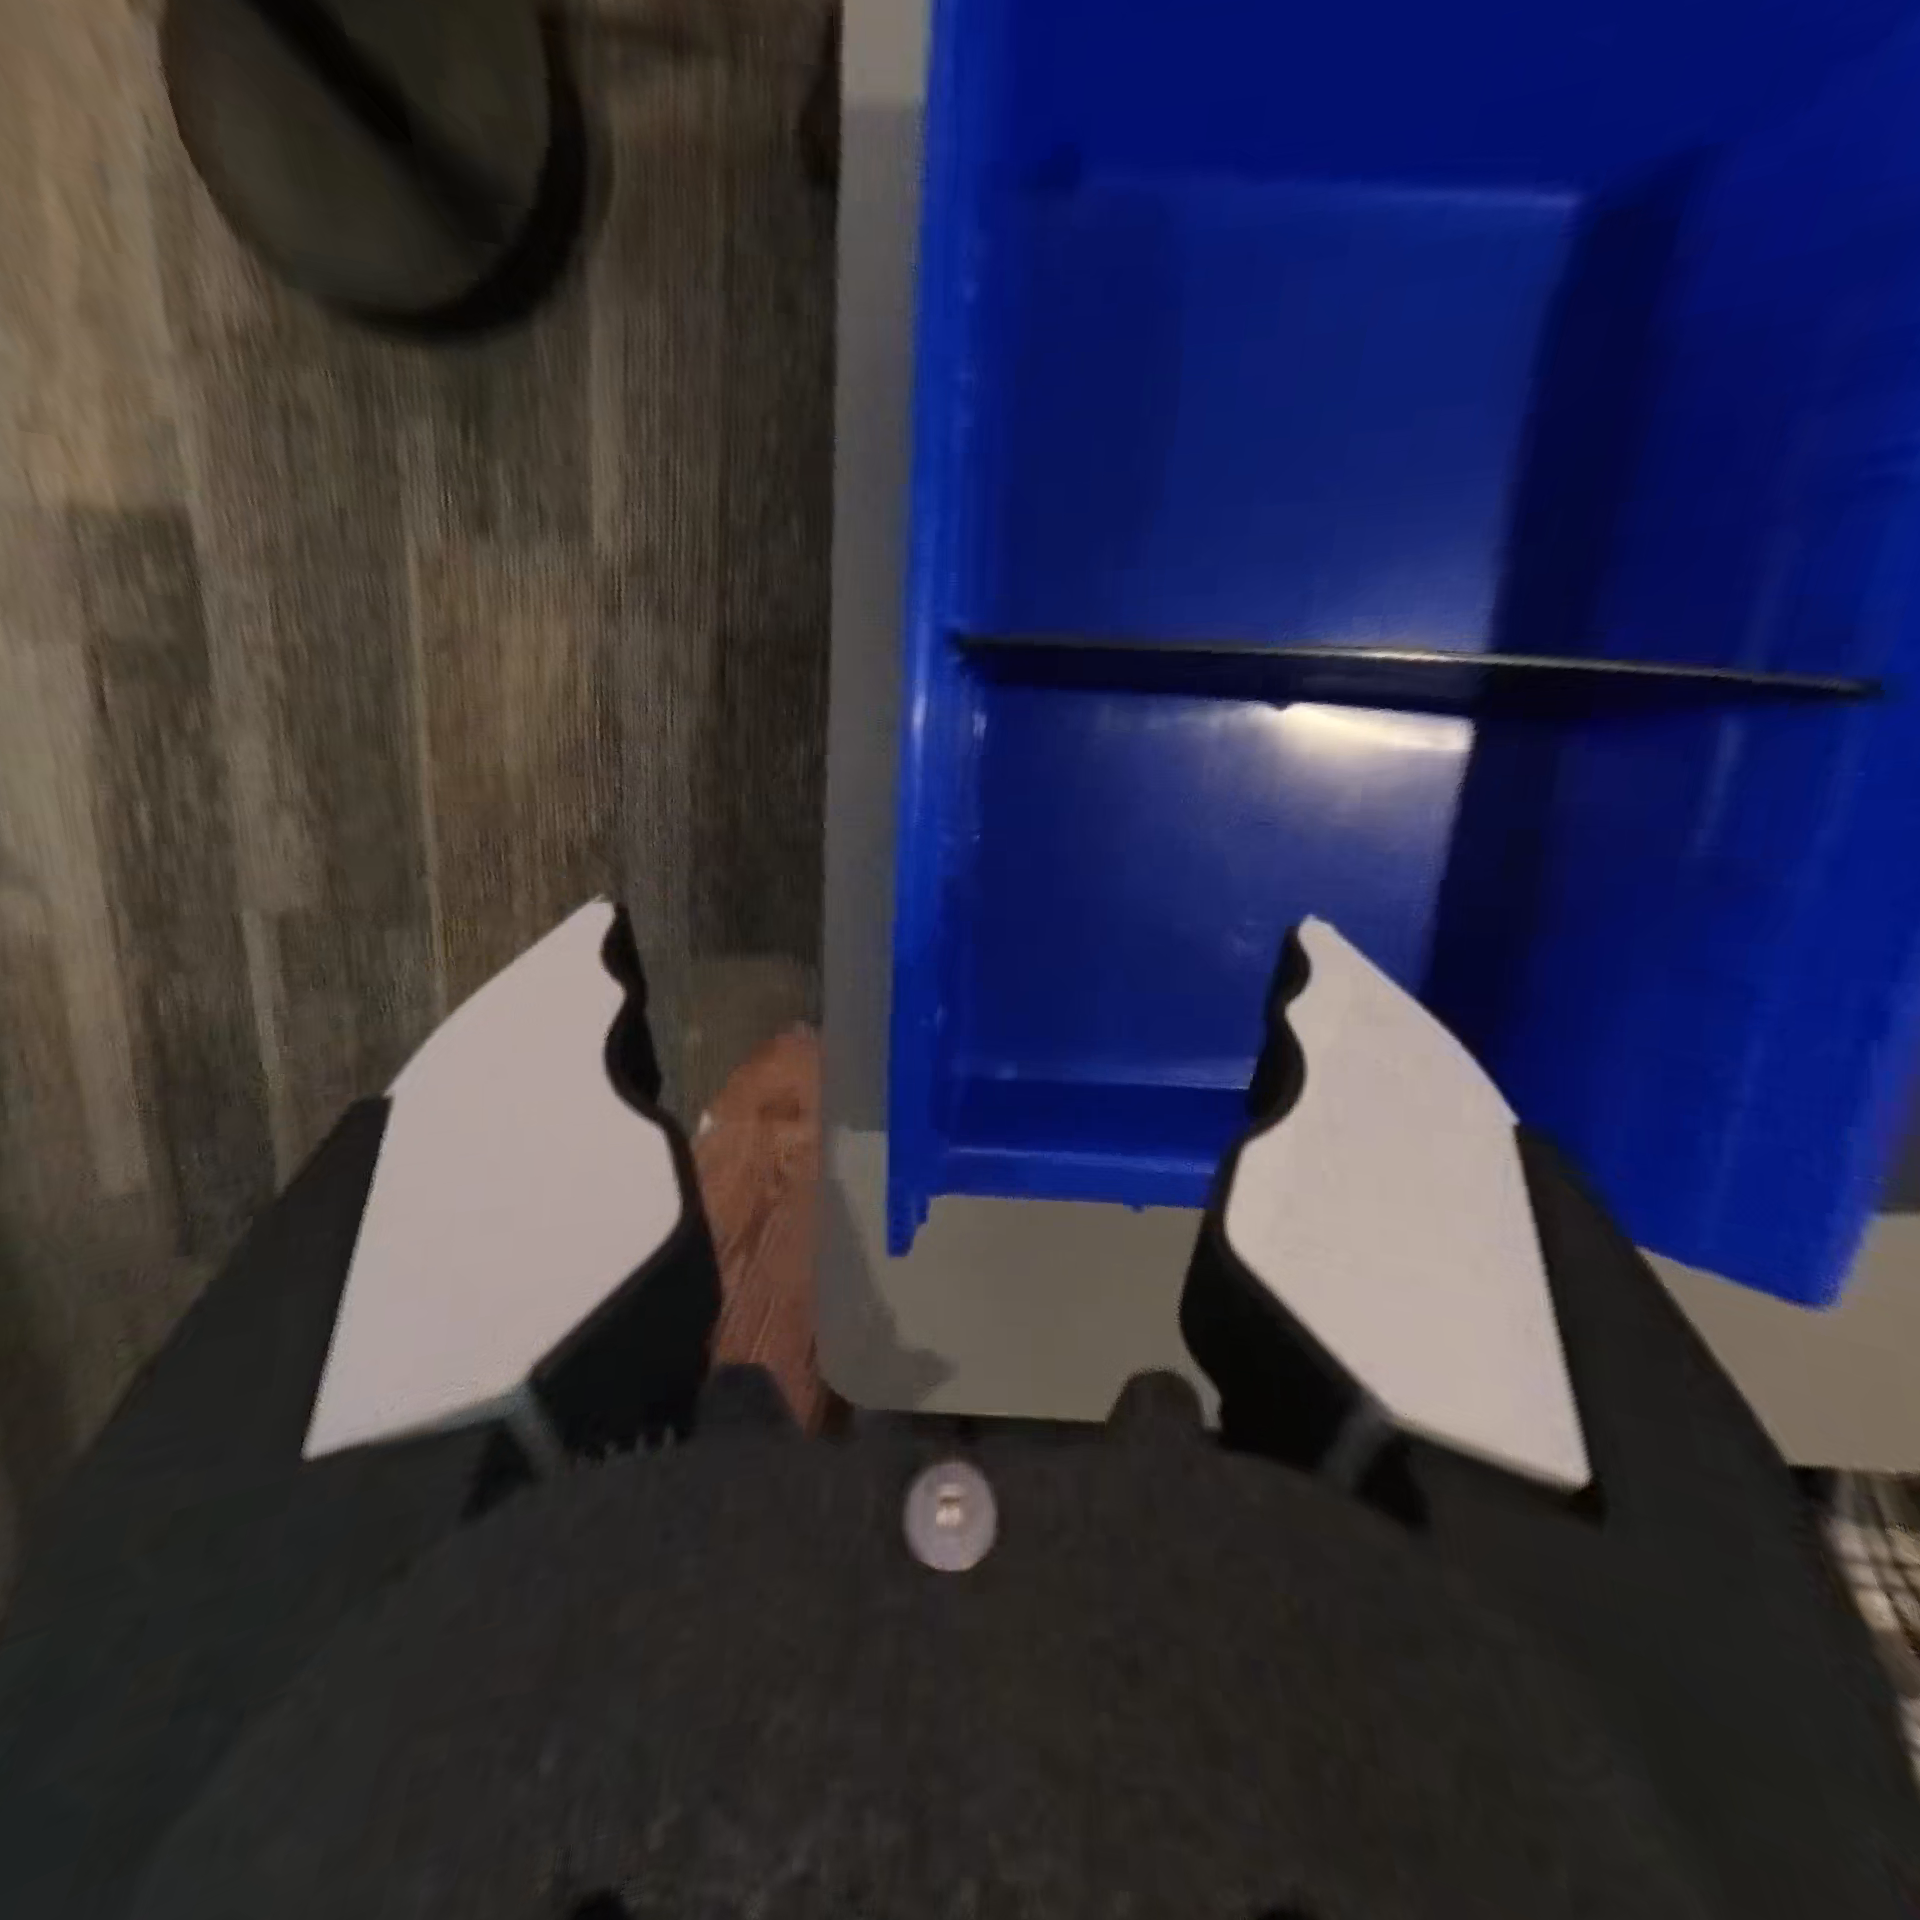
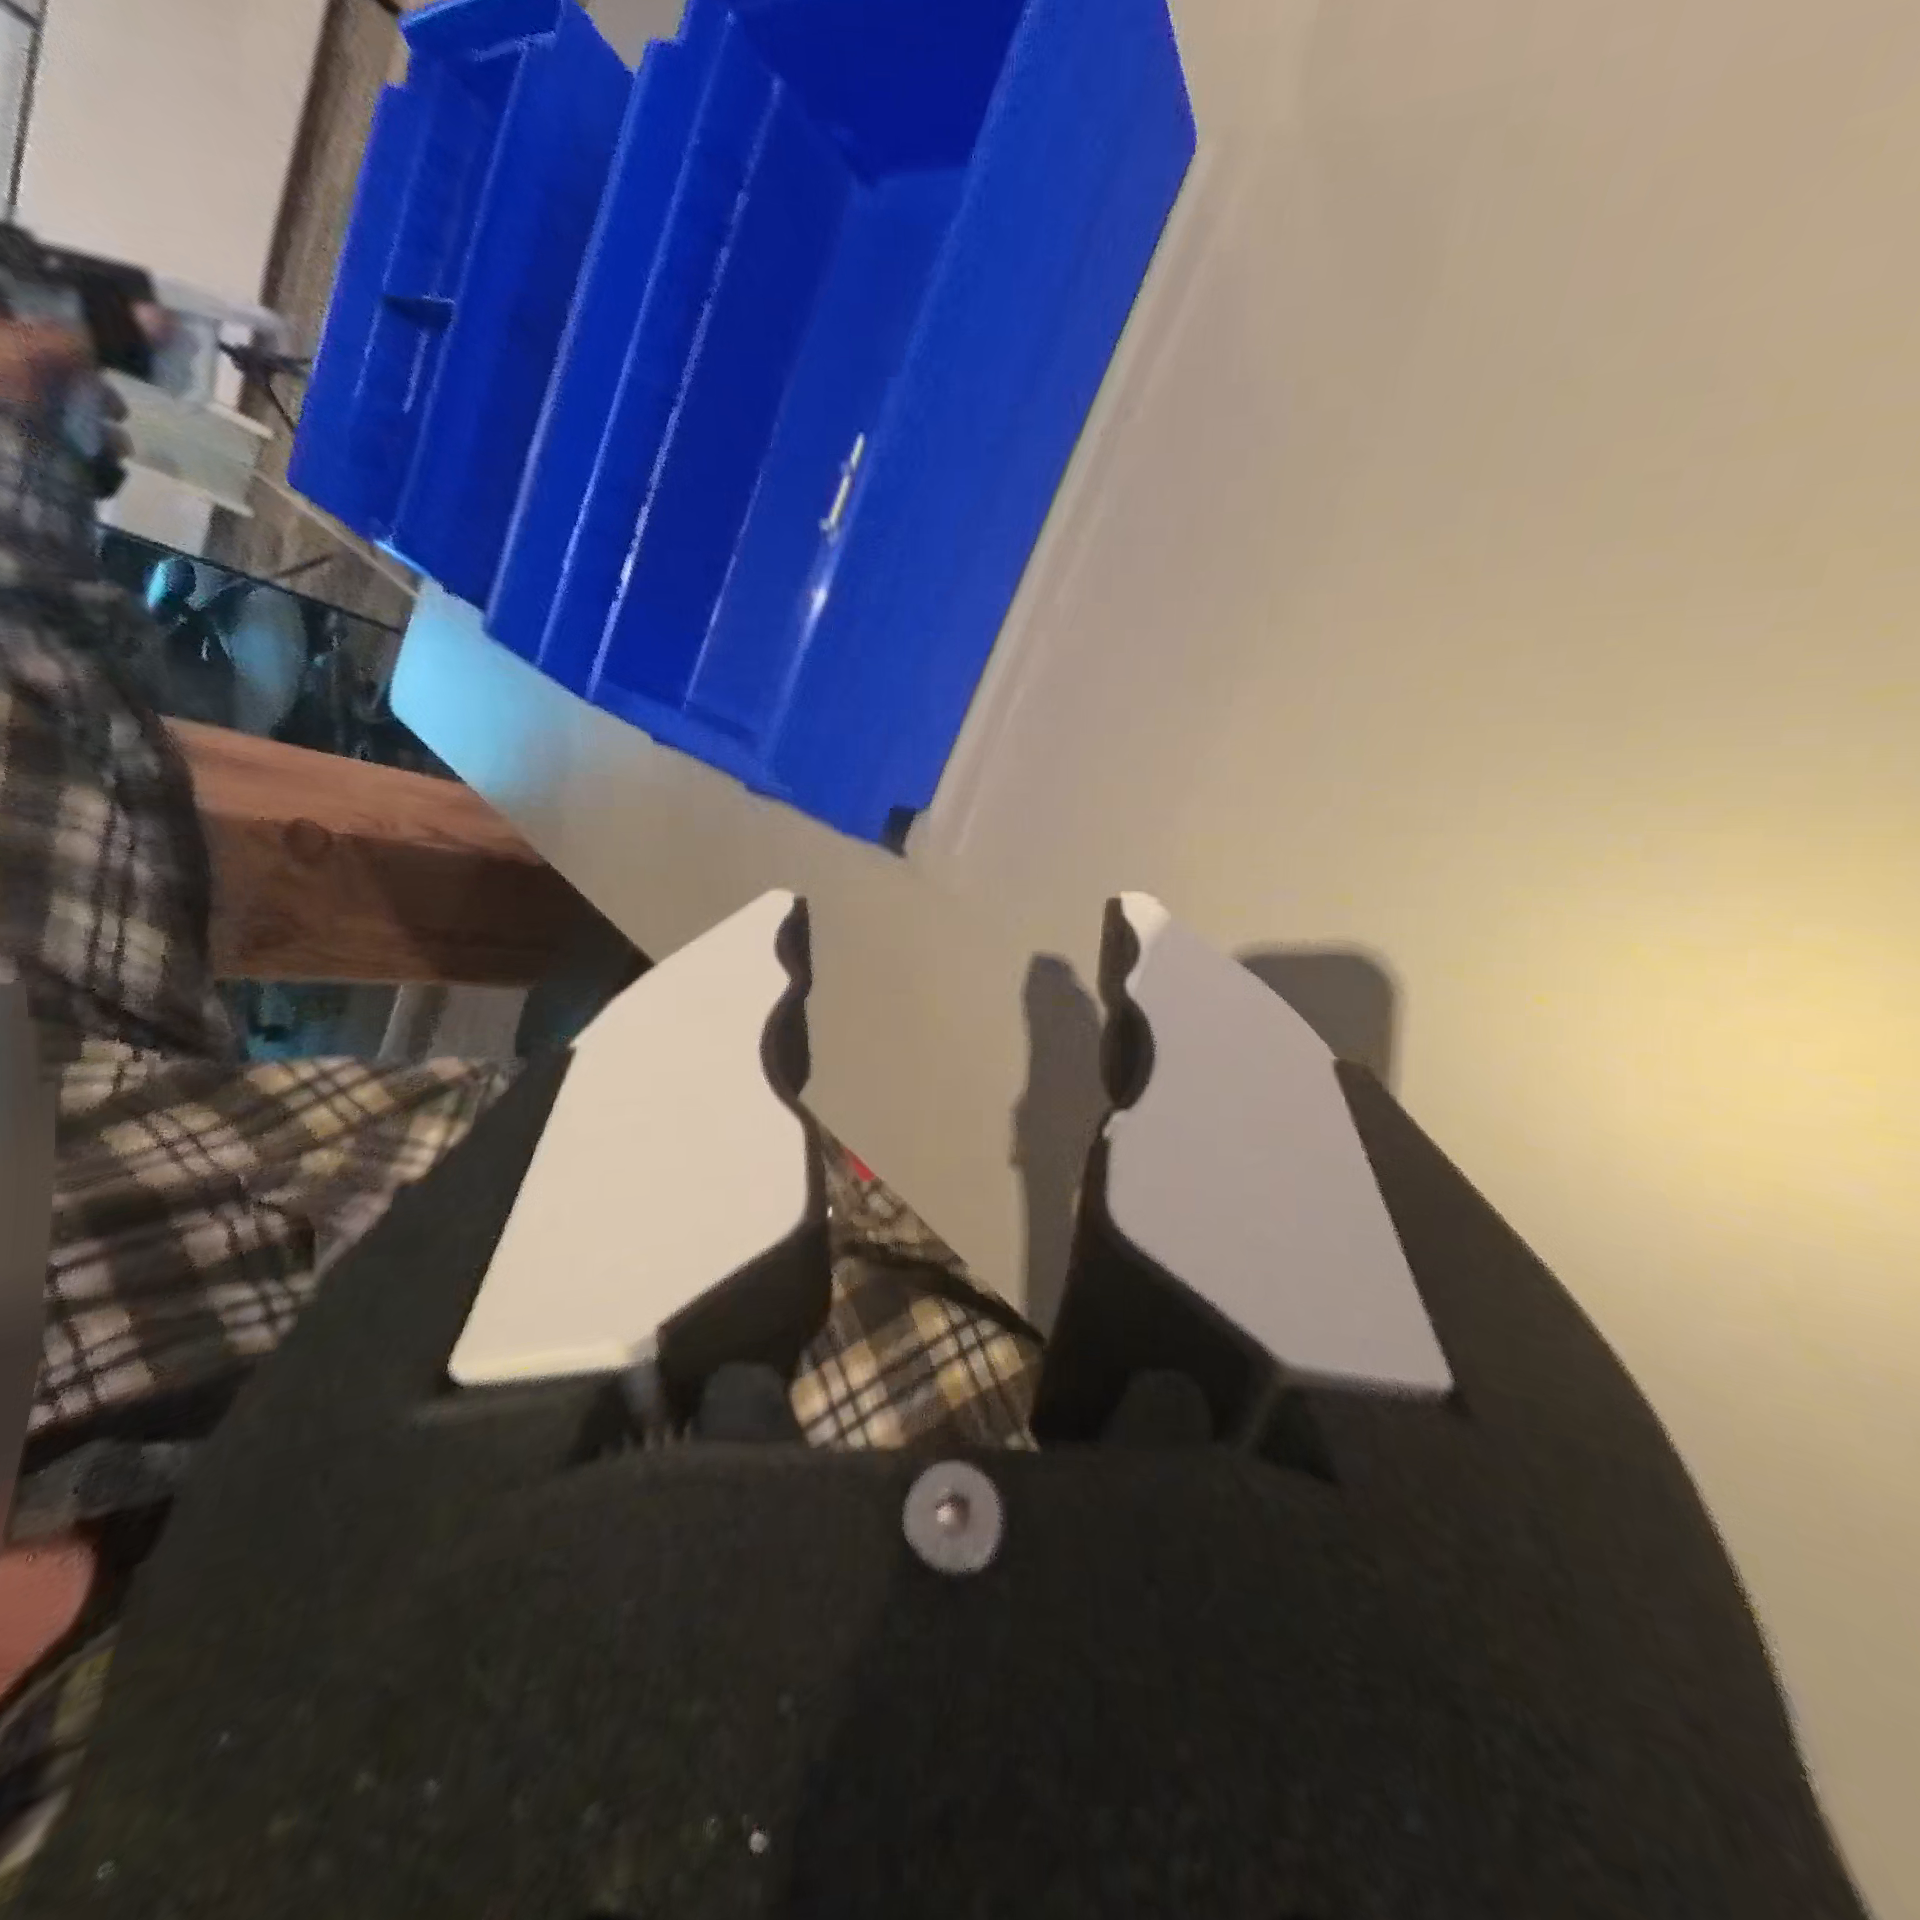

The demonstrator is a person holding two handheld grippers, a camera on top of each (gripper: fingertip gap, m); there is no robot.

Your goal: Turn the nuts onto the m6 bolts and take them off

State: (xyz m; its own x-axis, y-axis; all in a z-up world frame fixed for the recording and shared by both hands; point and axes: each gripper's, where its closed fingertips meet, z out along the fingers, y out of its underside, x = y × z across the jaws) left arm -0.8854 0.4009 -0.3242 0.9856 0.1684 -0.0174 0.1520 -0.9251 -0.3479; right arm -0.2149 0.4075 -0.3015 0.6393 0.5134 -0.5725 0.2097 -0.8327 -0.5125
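In the left wrist view my left gripper [image 1: 956, 925] is wide open with nothing between its fingers, and it hovers over the near end of a blue bin [image 1: 1247, 499] with a black divider [image 1: 1403, 670]; both compartments look bare. In the right wrist view my right gripper [image 2: 956, 914] is open with nothing between its fingers, above the pale table [image 2: 1455, 520]. Ahead of it stand blue bins [image 2: 727, 364]; a small silvery bolt [image 2: 844, 483] lies in the nearest one. The view is blurred and no nut shows.
The grey table's left edge [image 1: 847, 623] runs beside the bin, with carpeted floor [image 1: 312, 727] and a dark round base [image 1: 364, 156] below. A person in plaid cloth [image 2: 125, 935] and a wooden board [image 2: 364, 873] are at the left. The grippers' ends are close to 70 cm from one another.
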